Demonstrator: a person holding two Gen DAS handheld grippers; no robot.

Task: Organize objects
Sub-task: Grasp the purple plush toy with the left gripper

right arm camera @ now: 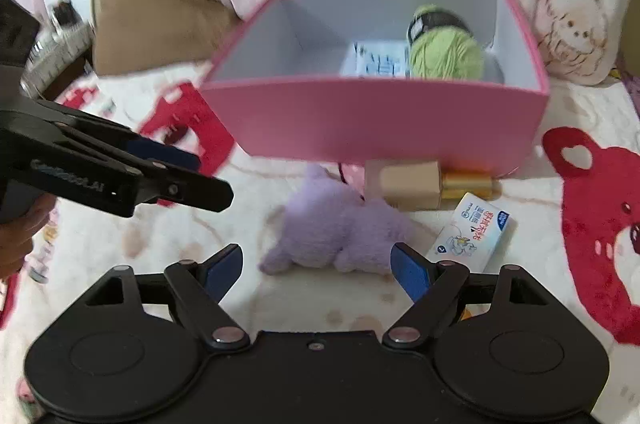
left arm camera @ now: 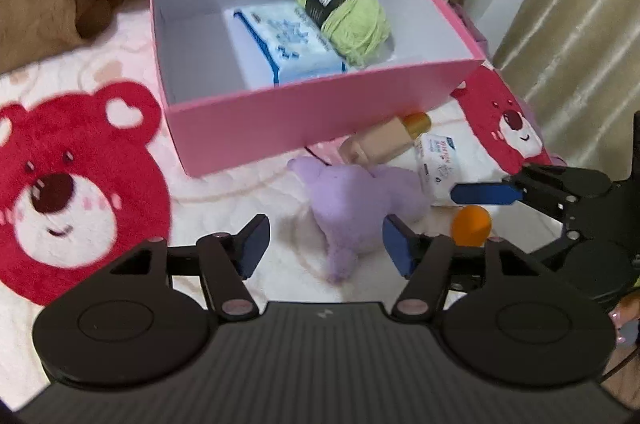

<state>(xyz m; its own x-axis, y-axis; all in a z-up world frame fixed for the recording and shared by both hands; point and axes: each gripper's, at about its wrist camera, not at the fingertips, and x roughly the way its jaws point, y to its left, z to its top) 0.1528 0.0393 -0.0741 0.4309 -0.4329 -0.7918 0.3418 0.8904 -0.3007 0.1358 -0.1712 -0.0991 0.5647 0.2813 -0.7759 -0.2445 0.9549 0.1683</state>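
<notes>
My left gripper (left arm camera: 325, 244) and right gripper (right arm camera: 316, 270) both hang spread and empty above the purple plush (left arm camera: 354, 208) on the blanket (left arm camera: 248, 192), just at six o'clock of the pink box (left arm camera: 320, 120). I judge the plush is next: I should straddle its thick body, squeeze softly, lift clear of the wall, avoiding the orange ball (left arm camera: 471, 225) at its three o'clock.

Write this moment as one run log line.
left gripper: open, empty | right gripper: open, empty | purple plush: on blanket | pink box: holds yarn
</notes>
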